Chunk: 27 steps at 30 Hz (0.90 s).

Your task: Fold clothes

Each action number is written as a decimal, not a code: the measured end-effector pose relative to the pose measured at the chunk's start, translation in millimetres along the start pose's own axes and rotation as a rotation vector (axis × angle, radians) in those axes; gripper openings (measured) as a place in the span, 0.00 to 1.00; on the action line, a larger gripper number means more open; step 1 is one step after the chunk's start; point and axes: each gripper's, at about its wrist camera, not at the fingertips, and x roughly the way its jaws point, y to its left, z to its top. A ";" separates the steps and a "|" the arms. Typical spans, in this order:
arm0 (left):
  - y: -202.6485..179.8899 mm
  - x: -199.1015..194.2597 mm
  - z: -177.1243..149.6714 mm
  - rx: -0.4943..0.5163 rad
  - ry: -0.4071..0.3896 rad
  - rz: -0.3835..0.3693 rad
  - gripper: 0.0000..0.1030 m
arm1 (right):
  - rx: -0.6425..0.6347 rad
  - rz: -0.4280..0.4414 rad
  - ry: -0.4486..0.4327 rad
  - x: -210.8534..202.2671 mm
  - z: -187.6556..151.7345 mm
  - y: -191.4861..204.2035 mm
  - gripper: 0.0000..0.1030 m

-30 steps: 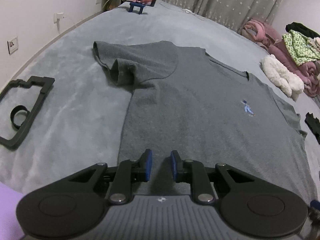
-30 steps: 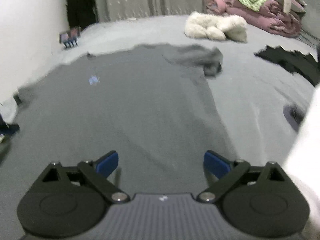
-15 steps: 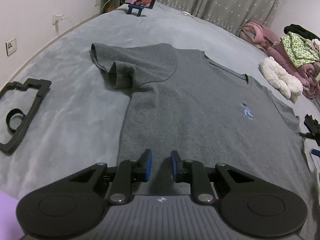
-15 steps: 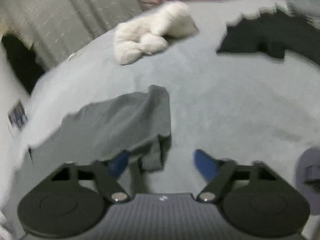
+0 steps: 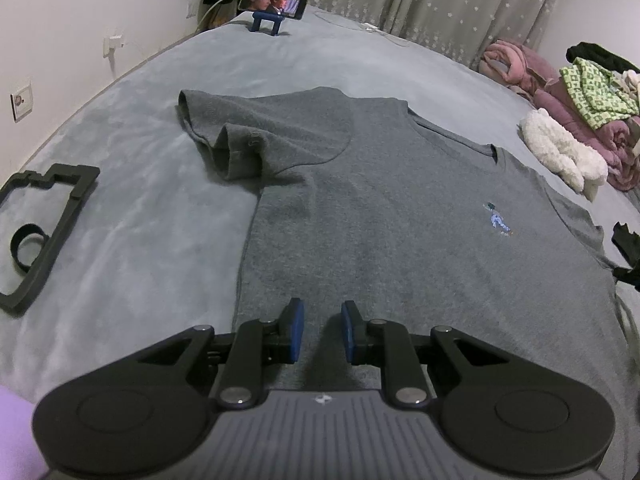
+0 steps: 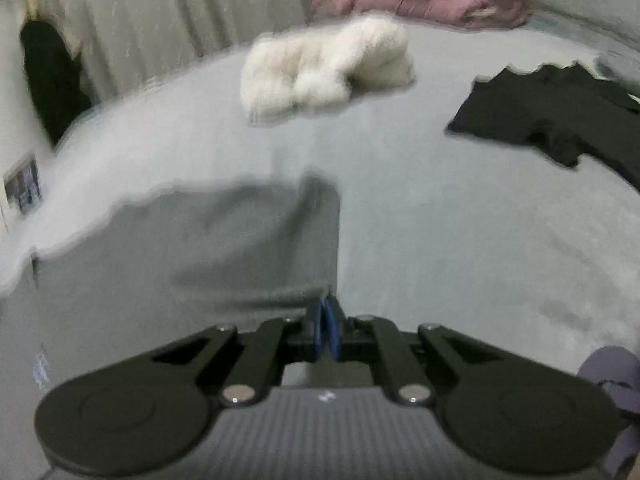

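A grey T-shirt (image 5: 380, 208) lies face up on the grey bed (image 5: 140, 220), with a small blue emblem on its chest. One sleeve (image 5: 240, 152) is folded in onto the body. My left gripper (image 5: 322, 330) hovers over the shirt's hem, open by a narrow gap with nothing between the blue pads. In the blurred right wrist view, my right gripper (image 6: 326, 334) is shut, its pads pinching the edge of the shirt's other sleeve (image 6: 256, 248), which lies flat on the bed.
A phone on a blue stand (image 5: 276, 0) stands at the far end of the bed. A black frame with a strap (image 5: 48, 220) lies left of the shirt. A white fluffy garment (image 6: 320, 68), a black garment (image 6: 552, 116) and a pink blanket pile (image 5: 560, 92) lie beyond the sleeve.
My right gripper swung from over the shirt's body to the sleeve and closed from wide open onto the sleeve's edge. The left gripper has hardly moved.
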 end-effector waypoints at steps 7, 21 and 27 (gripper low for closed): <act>-1.1 0.5 -0.2 0.015 -0.001 0.003 0.19 | 0.069 0.049 -0.076 -3.6 46.9 -3.2 0.54; -7.3 2.3 -3.0 0.059 -0.018 0.023 0.21 | -0.080 -0.035 -0.066 65.2 81.0 16.1 0.07; -8.2 2.9 -3.6 0.059 -0.023 0.028 0.21 | -0.185 -0.160 -0.097 69.9 75.7 35.9 0.09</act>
